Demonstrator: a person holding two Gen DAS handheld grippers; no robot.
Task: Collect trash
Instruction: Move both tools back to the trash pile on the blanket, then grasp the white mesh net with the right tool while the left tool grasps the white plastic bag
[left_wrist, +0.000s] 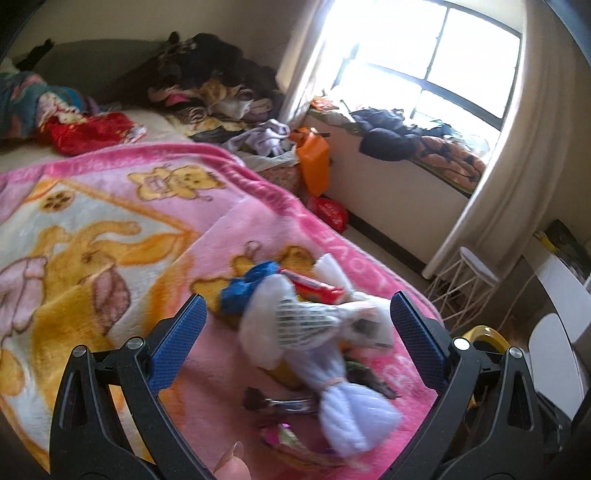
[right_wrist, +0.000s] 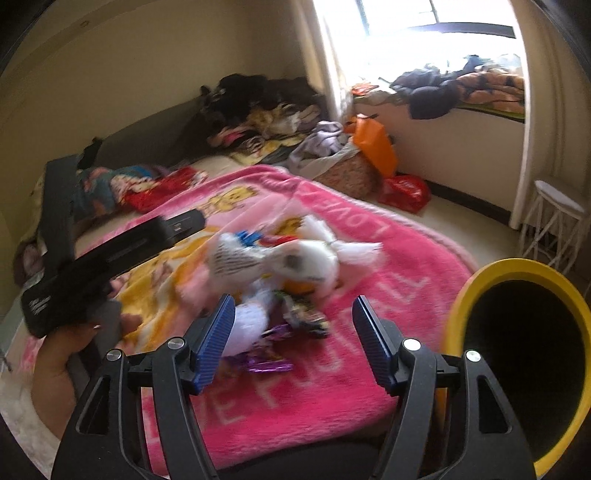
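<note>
A heap of trash lies on the pink cartoon blanket (left_wrist: 110, 221) near the bed's corner. It holds crumpled white paper (left_wrist: 306, 317), a blue wrapper (left_wrist: 243, 288), a red wrapper (left_wrist: 314, 288) and a pale tied bundle (left_wrist: 347, 410). My left gripper (left_wrist: 299, 299) stands wide open just short of the heap, its blue pads on either side and touching nothing. My right gripper (right_wrist: 294, 300) is open too, over a purple foil wrapper (right_wrist: 266, 363) and a dark wrapper (right_wrist: 306, 314). Beside it on the right stands a yellow bin (right_wrist: 517, 269).
Piled clothes (left_wrist: 221, 85) cover the bed's far end. An orange bag (left_wrist: 314, 158) and a red bag (left_wrist: 330, 214) sit by the bed's far side. A white wire stool (right_wrist: 554, 221) stands by the curtain. More clothes lie on the window ledge (left_wrist: 406, 136).
</note>
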